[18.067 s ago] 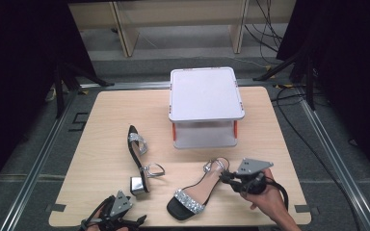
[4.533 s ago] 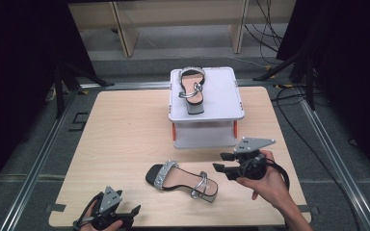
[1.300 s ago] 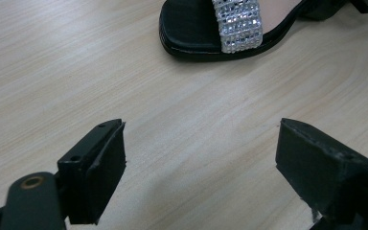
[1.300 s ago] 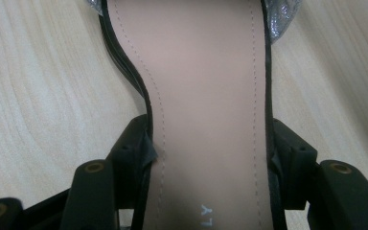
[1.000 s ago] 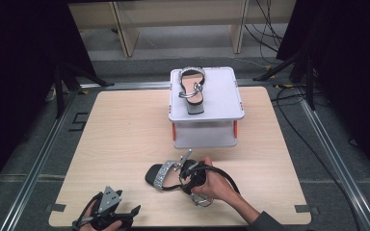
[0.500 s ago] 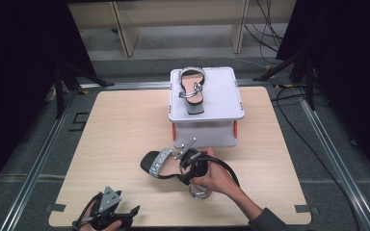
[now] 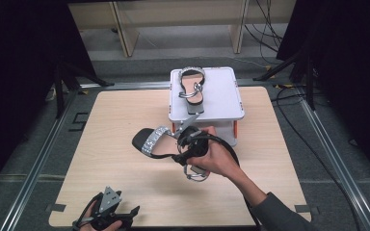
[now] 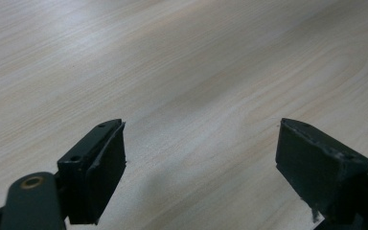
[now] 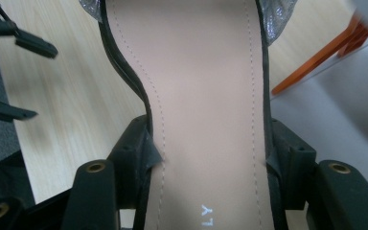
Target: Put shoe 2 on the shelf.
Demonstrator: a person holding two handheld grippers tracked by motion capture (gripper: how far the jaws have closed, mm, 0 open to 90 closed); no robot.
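Black jaws of the right gripper (image 7: 180,153) are closed on the sides of a high-heeled sandal (image 7: 160,143), and the grip on its beige insole (image 9: 206,105) is seen in the right gripper view. The sandal is held above the wooden table (image 7: 125,120), its glittering toe strap (image 7: 154,139) pointing away from the gripper. The step in hand is judged to be the carrying of this second sandal to the white box (image 7: 224,96) just behind the gripper, where its pair (image 7: 191,86) is already laid. For the next move, more height is probably needed so that the box edge is cleared, and the free place beside the first sandal must be aimed at. The left gripper (image 7: 120,214) is kept wide open near the table's front edge, with nothing between its jaws.
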